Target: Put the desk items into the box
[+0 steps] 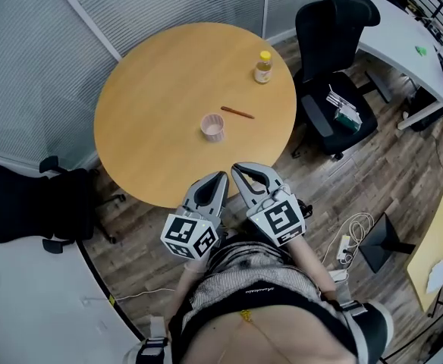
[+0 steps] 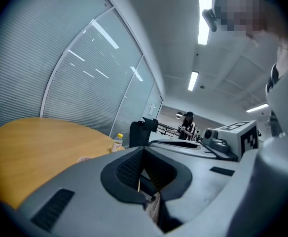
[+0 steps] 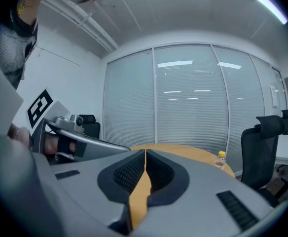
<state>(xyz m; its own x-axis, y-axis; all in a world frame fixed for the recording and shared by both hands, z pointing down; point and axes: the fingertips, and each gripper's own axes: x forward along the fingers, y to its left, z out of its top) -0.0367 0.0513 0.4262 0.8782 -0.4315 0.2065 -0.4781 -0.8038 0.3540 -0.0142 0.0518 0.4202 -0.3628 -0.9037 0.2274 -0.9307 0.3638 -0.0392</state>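
Observation:
On the round wooden table (image 1: 153, 105) stand a small clear bottle with a yellow cap (image 1: 263, 67) and a pink cup (image 1: 213, 127). A thin brown stick-like item (image 1: 237, 112) lies between them. The bottle (image 2: 117, 141) and the cup's rim (image 2: 84, 159) also show in the left gripper view, and the bottle (image 3: 221, 160) shows in the right gripper view. My left gripper (image 1: 221, 177) and right gripper (image 1: 236, 169) hang side by side at the table's near edge, close to my body. Both are shut with nothing between the pads. No box shows in any view.
A black office chair (image 1: 335, 59) with items on its seat stands right of the table, and another black chair (image 1: 32, 203) sits at the left. A white desk (image 1: 403, 36) is at the far right. Cables and a power strip (image 1: 347, 245) lie on the wood floor. Blinds line the walls.

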